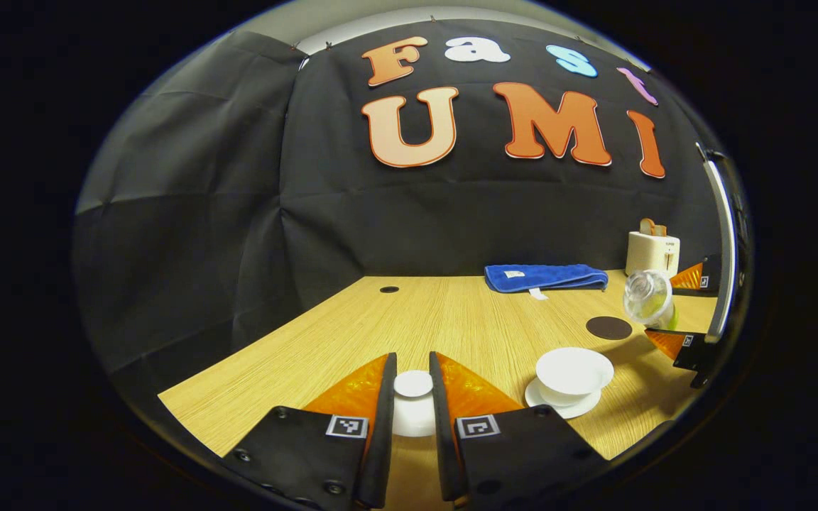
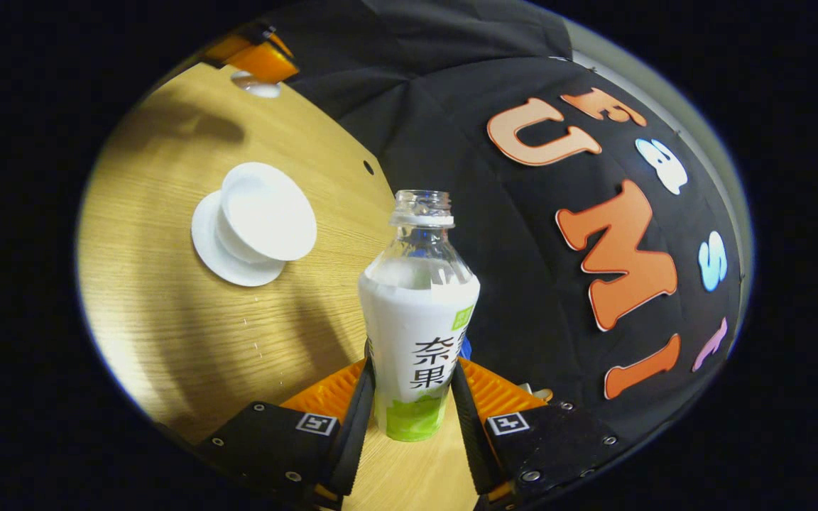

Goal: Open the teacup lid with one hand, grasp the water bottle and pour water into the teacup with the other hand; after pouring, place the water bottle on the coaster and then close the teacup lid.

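The white lid (image 1: 413,415) hangs just above the table, my left gripper (image 1: 412,363) shut on its knob. To its right the white teacup (image 1: 574,370) stands uncovered on its saucer (image 1: 558,408). Farther right, my right gripper (image 1: 675,310) holds the uncapped water bottle (image 1: 645,297) tilted above the table, beyond the cup. In the right gripper view the bottle (image 2: 416,326) sits between the fingers of my right gripper (image 2: 415,363), its mouth to the right of the teacup (image 2: 267,211). My left gripper (image 2: 253,65) holds the lid (image 2: 256,86) far off. No stream of water is visible.
A dark round coaster (image 1: 608,327) lies on the wooden table (image 1: 451,319) behind the cup. A folded blue towel (image 1: 546,277) and a white toaster (image 1: 652,250) sit at the back right. A small dark hole (image 1: 389,289) marks the table's far edge.
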`<state>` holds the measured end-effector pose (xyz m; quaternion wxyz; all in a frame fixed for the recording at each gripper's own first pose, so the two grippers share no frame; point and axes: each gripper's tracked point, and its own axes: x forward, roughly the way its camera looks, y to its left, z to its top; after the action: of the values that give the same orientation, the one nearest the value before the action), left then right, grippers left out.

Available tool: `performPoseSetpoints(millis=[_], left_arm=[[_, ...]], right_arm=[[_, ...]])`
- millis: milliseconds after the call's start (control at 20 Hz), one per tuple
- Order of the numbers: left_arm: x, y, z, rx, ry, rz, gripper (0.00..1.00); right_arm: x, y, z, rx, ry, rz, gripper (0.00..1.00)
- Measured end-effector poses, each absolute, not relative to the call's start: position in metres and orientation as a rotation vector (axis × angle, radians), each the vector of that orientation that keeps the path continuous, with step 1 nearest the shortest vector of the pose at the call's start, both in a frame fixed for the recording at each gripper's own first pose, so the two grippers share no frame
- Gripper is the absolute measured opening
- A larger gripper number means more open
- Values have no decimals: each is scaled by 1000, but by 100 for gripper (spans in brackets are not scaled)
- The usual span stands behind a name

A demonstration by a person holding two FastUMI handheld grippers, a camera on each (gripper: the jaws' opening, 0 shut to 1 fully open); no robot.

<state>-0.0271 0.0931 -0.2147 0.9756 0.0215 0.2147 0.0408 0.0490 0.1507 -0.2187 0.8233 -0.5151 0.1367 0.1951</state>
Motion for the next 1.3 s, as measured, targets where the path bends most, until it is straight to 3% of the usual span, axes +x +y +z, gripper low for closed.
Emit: performPoseSetpoints(millis=[500,600,900,950,1100,1250,1300], left_arm=[[-39,106,-206,68,412,94,31],[-41,110,-204,73,406,99,31],[-44,114,-206,78,405,97,32],[-45,116,-205,77,408,99,28],[-45,116,-203,66,403,94,31],[-44,118,-203,59,397,96,28],[-46,119,-203,58,402,94,31]], right_arm=[[58,160,-214,-1484,108,435,62],[64,160,-212,-1533,81,428,65],[75,162,-198,-1664,-42,392,62],[76,164,-196,-1680,-63,385,62],[78,166,-190,-1734,-122,367,62],[84,166,-181,-1788,-175,352,62],[84,168,-180,-1799,-186,351,62]])
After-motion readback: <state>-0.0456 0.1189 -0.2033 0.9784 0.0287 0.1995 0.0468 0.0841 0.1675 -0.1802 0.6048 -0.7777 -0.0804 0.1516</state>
